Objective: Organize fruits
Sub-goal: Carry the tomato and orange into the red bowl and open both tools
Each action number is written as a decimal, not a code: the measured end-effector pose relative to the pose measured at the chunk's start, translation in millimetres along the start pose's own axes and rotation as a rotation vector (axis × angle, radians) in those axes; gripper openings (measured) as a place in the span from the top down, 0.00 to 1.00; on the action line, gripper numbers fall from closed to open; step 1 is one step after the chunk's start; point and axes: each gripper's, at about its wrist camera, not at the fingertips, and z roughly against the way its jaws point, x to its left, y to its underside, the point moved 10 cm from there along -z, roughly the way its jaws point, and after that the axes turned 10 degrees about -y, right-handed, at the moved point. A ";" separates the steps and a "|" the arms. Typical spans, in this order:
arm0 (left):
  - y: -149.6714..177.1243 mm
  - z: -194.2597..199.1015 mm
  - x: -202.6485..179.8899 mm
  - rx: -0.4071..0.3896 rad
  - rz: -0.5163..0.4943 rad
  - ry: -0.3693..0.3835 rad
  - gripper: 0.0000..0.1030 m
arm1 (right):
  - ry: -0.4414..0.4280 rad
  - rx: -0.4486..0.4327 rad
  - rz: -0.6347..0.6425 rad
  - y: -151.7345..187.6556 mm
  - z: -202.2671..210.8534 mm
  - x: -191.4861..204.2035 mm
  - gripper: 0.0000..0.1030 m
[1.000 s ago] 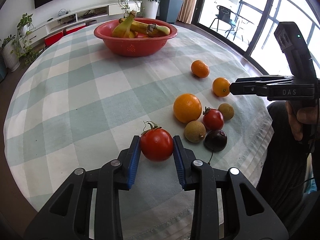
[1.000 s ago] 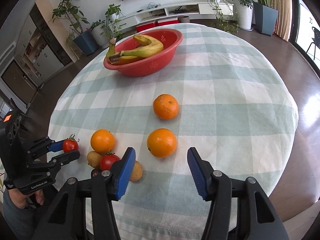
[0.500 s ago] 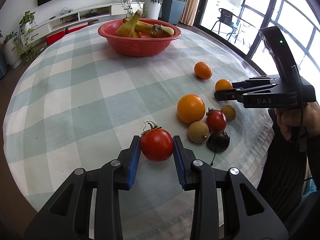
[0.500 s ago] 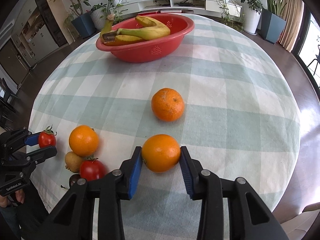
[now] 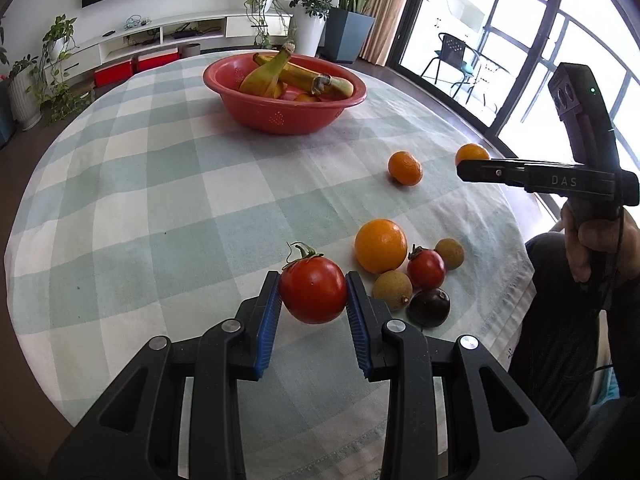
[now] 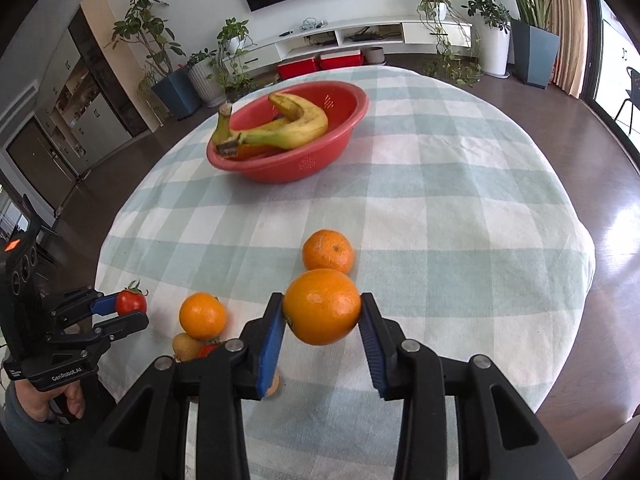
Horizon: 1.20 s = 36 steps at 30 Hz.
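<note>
- The left gripper [image 5: 313, 300], black with blue ribbed pads, is clamped on a ripe red tomato with a green stalk [image 5: 313, 289], pads on its two sides at the widest part; it looks lifted just clear of the checked green-and-white tablecloth [image 5: 160, 184]
- A tomato is light, thin-skinned and soft, so I judge a gentle squeeze across the middle is right; more pressure would bruise or split it
- The right gripper [image 6: 323, 322] has just been closing and now grips a large round orange [image 6: 322, 306] across its middle, held off the cloth
- The orange is heavier and firmer, with a dimpled, slightly waxy peel; a hold across the widest girth should stop it rolling out
- Just beyond lies a cluster of loose fruit: another orange [image 5: 380, 245], a small tomato [image 5: 426, 269], two tan round fruits, one dark one, then a mandarin [image 5: 405, 168]
- Farthest, the red plastic bowl [image 5: 285, 114] holds yellow bananas [image 5: 280, 76], well apart from both grippers; it is the likely destination
</note>
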 end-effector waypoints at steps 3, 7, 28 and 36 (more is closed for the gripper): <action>-21.2 7.3 5.0 -0.031 -0.015 -0.015 0.71 | -0.005 -0.037 0.013 -19.7 11.4 1.3 0.62; -62.3 18.5 14.1 -0.081 -0.036 -0.038 0.71 | -0.015 -0.076 0.031 -49.4 20.3 4.3 0.62; -233.3 -69.6 42.9 -0.078 -0.126 -0.116 0.71 | -0.007 0.005 0.148 -149.9 -75.1 19.9 0.62; -221.3 -114.6 35.4 -0.003 -0.169 -0.102 0.71 | 0.030 0.062 0.235 -147.9 -108.1 29.7 0.61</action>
